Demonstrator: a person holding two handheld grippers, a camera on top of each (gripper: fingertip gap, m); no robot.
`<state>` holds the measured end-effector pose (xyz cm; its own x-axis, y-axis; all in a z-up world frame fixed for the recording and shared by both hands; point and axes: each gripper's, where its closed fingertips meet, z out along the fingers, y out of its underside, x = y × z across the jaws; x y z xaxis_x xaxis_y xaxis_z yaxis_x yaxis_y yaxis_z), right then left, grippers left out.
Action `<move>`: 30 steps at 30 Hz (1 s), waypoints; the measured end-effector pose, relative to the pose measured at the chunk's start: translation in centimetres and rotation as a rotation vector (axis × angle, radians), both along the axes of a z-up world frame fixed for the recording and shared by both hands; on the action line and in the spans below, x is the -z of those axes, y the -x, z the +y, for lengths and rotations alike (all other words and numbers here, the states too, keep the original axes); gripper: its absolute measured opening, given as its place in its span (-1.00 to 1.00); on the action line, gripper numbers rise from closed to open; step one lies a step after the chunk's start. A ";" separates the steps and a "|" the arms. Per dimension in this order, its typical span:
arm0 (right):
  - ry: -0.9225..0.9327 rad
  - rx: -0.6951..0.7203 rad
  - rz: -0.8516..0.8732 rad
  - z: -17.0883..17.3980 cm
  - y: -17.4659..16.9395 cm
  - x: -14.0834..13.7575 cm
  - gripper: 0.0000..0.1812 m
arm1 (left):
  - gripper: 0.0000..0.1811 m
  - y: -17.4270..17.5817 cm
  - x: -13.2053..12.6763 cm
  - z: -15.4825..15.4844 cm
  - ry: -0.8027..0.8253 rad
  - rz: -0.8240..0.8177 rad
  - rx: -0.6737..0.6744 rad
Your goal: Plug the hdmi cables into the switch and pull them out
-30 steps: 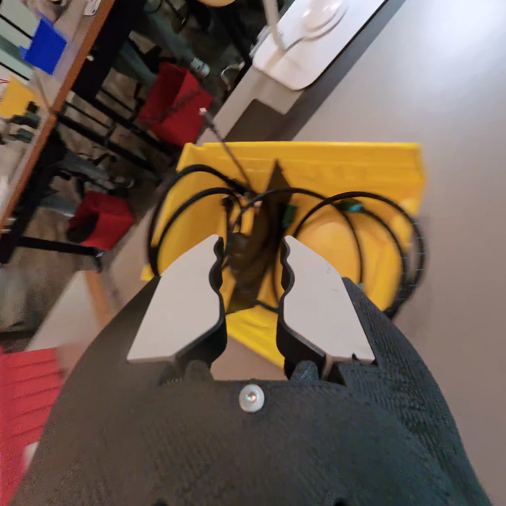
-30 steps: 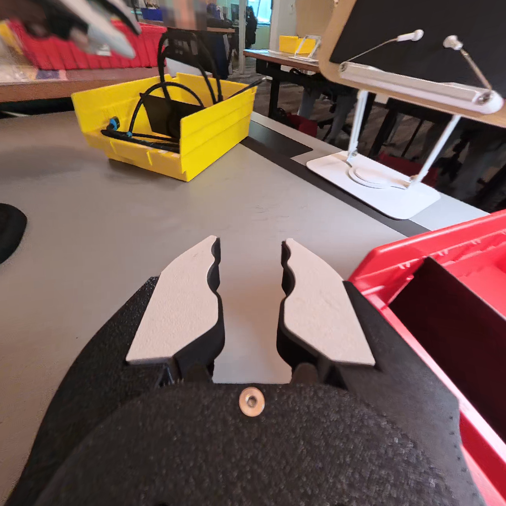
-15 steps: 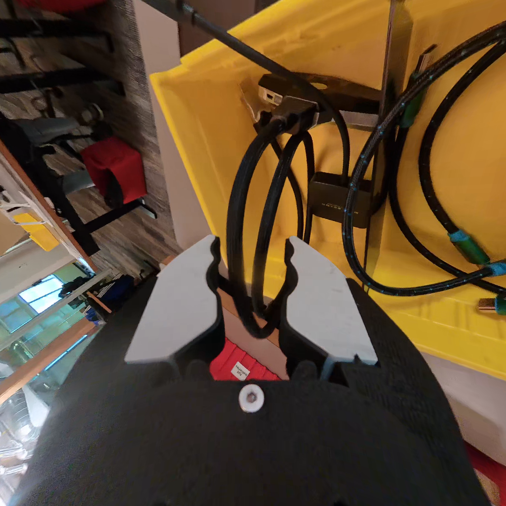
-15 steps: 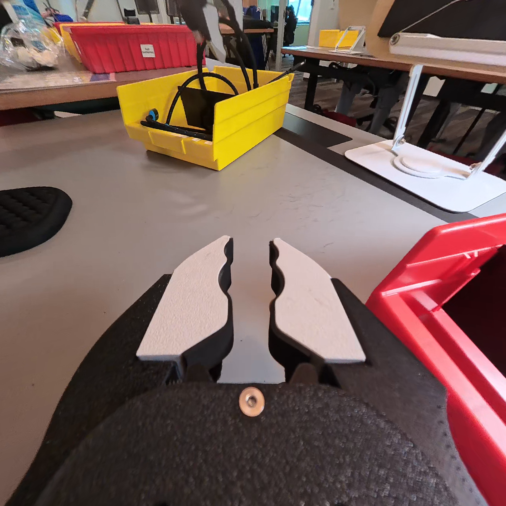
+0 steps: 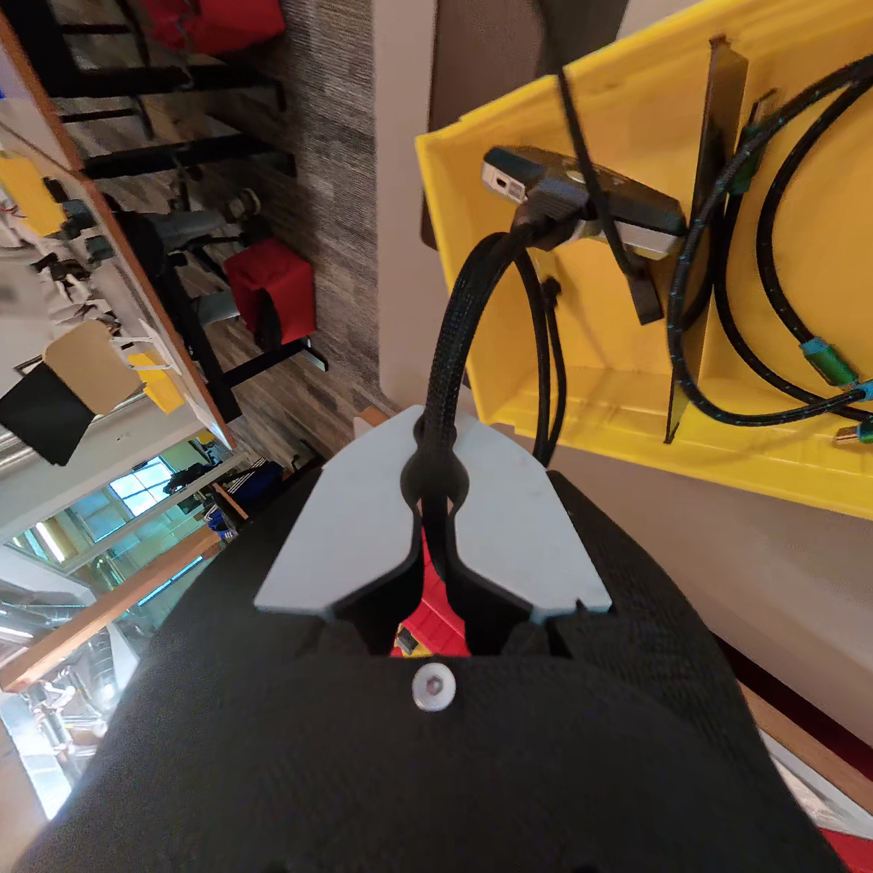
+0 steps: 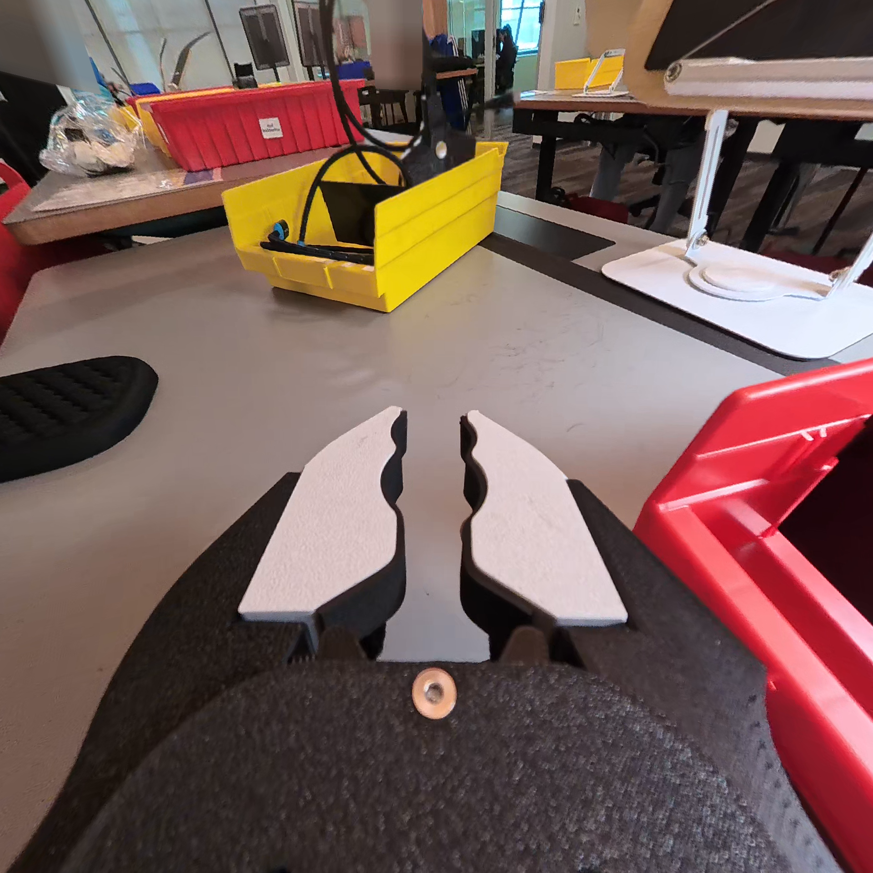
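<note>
Two grippers, only one busy: left gripper (image 5: pixel 435 427) has its fingers (image 5: pixel 352 515) clamped on a black braided cable (image 5: pixel 446 345), w/ the cable running up to its plug seated in the switch (image 5: pixel 581 201). Switch sits in the yellow bin's (image 5: pixel 609 401) end compartment, left of the divider (image 5: pixel 708 198); more cables (image 5: pixel 737 302) w/ green/blue plugs lie coiled on the other side. Risks, as I judge: grip is on the cord, not the plug, so a pull could strain the braid or drag switch and bin along instead of unplugging; a thin black strap across the switch may also snag. Left gripper is rolled hard sideways, held above the bin, pointing into it. Right gripper (image 6: pixel 433 418) idles low over the worktop (image 6: pixel 283 378), level, fingers (image 6: pixel 529 529) narrowly apart, holding nothing, beside a red bin (image 6: pixel 756 496), well apart from the yellow one.
</note>
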<state>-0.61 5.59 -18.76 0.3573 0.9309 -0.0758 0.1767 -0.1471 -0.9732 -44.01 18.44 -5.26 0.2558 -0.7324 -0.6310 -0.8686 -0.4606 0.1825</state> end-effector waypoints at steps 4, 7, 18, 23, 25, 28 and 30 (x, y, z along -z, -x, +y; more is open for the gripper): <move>-0.019 -0.011 0.024 -0.4 0.3 -1.3 -0.77 | -0.96 -1.4 -6.0 -0.9 -0.134 -0.051 0.015; -0.028 -0.018 0.048 -0.6 0.6 -2.4 -0.77 | -0.96 -2.1 -10.5 -1.9 -0.236 -0.049 0.015; -0.104 -0.214 0.087 -4.0 2.7 -10.0 -0.70 | -0.96 -13.2 -18.8 -7.1 -0.480 -0.224 0.332; -0.276 -0.299 0.007 -4.6 4.1 -14.7 -0.55 | -0.96 -22.3 -16.1 -10.7 -0.392 -0.453 0.576; -0.315 -0.293 -0.023 -3.9 4.3 -15.1 -0.45 | -0.96 -26.0 -14.3 -12.3 -0.333 -0.561 0.670; -0.196 -0.377 -0.001 -4.1 4.7 -13.9 -0.23 | -0.96 -30.9 -11.9 -14.1 -0.255 -0.706 0.786; -0.061 -0.549 0.059 -6.5 5.0 -12.9 -0.20 | -0.97 -33.5 -10.4 -14.8 -0.215 -0.786 0.838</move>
<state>-5.60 -0.91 -5.82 -0.1847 0.9826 -0.0207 0.1565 0.0086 -0.9876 -10.52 3.68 5.15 0.1183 -0.7548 -0.6453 -0.7547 0.3540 -0.5524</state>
